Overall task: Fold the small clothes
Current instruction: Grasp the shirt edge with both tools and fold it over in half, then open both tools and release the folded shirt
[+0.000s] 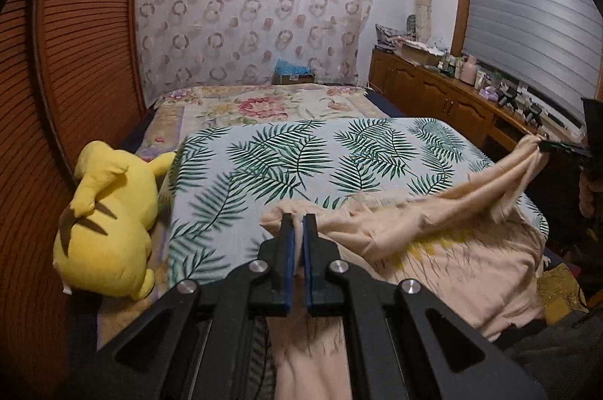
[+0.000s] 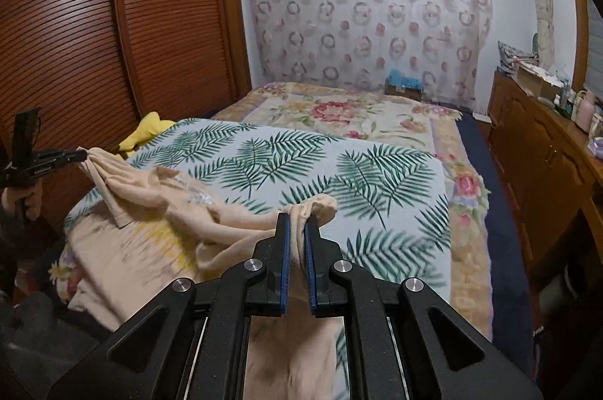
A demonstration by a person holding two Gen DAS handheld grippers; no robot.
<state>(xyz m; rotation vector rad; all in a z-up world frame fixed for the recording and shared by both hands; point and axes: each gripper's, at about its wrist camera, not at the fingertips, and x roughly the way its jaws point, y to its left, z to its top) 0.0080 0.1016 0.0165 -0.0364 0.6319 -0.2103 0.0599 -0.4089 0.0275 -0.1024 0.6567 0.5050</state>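
1. My left claw (image 1: 299, 217) was closed on a bunched corner of the peach garment (image 1: 444, 249), the cloth pinched between its blue-lined fingers (image 1: 289, 249).
2. My right claw (image 2: 295, 216) was likewise closed on another corner of the same garment (image 2: 150, 234); the fabric rose in a small hump just beyond its tips.
3. In the left wrist view my right claw (image 1: 542, 144) appeared at the far right edge, with a taut ridge of cloth running down from it to the heap on the bed.
4. In the right wrist view my left claw (image 2: 81, 156) appeared at the far left edge, my hand (image 2: 22, 198) below it, and the cloth hung from its tip in folds.
5. Between the two claws the garment sagged onto the palm-leaf sheet (image 1: 286, 155); its lower part, with a blurred yellow print, lay on the near end of the bed.
6. The palm-leaf sheet covered the near part of the bed, over a floral blanket (image 1: 264, 102) that reached to the curtained far wall.
7. A yellow plush toy (image 1: 109, 223) lay just beside the sheet's left edge, against the slatted wooden wardrobe (image 1: 75, 61).
8. A wooden cabinet (image 1: 444, 95) with bottles and small items stood along the right, under the window.
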